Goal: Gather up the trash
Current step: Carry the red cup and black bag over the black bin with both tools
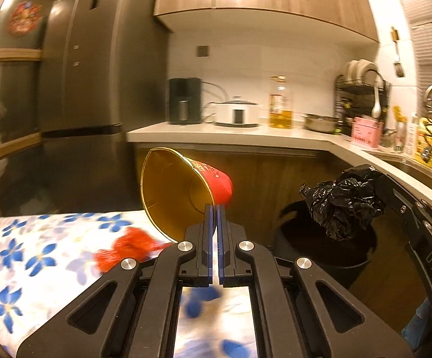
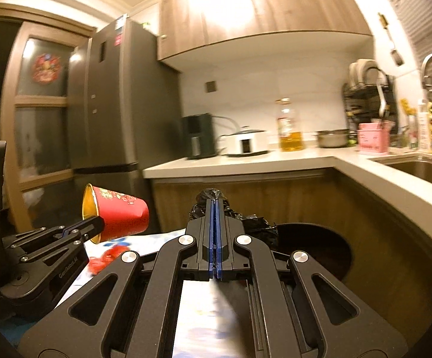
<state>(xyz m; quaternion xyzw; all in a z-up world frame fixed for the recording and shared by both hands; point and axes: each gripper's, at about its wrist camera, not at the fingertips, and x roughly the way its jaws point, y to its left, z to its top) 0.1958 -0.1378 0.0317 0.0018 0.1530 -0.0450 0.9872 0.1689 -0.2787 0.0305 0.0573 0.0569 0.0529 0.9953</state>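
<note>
While my left gripper (image 1: 215, 208) pinches the rim of a red paper cup (image 1: 186, 191), my right gripper (image 2: 215, 205) clamps a crumpled black bag (image 1: 342, 201).
Both hang near the dark bin (image 2: 314, 250); the cup is tipped sideways left of it, the bag just above its mouth.

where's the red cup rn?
The red cup is pinched by its rim in the left tongs, tilted on its side above the floral tablecloth; in the right wrist view it sits left of the black bin.

open bin (image 2: 320, 250) ahead, counter (image 2: 395, 185) flanking right
</note>
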